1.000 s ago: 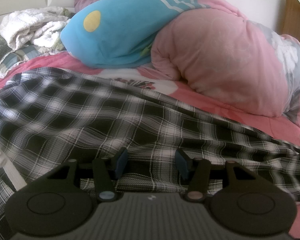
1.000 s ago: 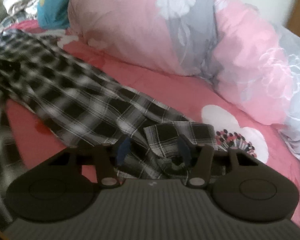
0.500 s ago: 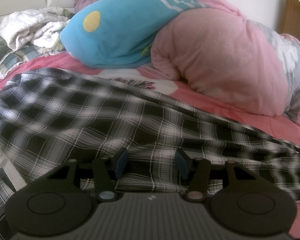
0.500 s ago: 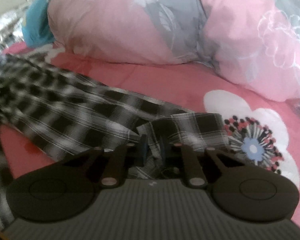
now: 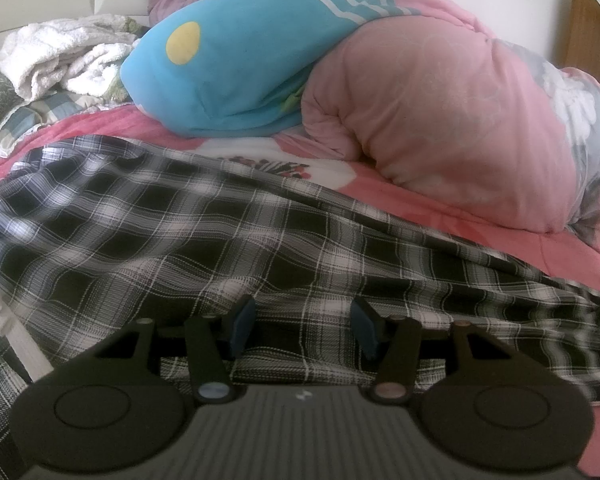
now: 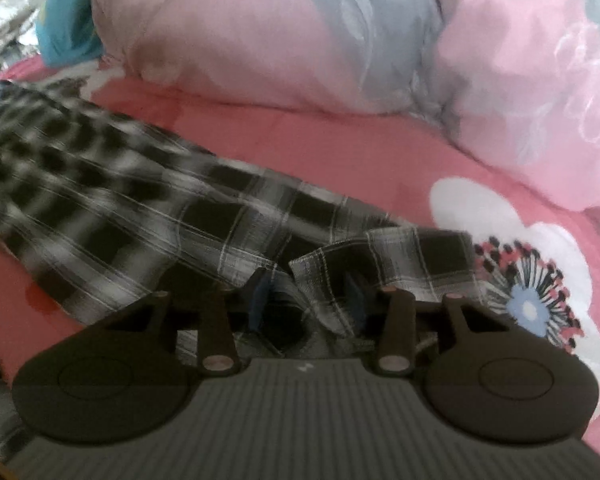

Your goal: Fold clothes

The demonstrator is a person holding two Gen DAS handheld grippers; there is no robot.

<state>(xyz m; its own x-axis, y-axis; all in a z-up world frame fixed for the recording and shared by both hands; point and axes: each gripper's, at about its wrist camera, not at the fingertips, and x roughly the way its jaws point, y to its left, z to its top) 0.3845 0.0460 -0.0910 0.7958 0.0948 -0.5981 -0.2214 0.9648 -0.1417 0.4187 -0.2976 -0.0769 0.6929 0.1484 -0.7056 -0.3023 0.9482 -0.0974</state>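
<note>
Right tongs (image 6: 306, 300) reopened, seemingly astride plaid garment's (image 6: 228, 224) cuff; left view lacks it.

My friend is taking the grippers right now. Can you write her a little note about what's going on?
Left gripper: open, over the plaid garment, holding nothing.
Right gripper: open, with the garment's cuff end between its fingers, not clamped.
The garment lies spread and rumpled on the pink bedsheet, beside the pink quilt.
Done: no fold visible.
Left: grip the cuff, fold.
</note>
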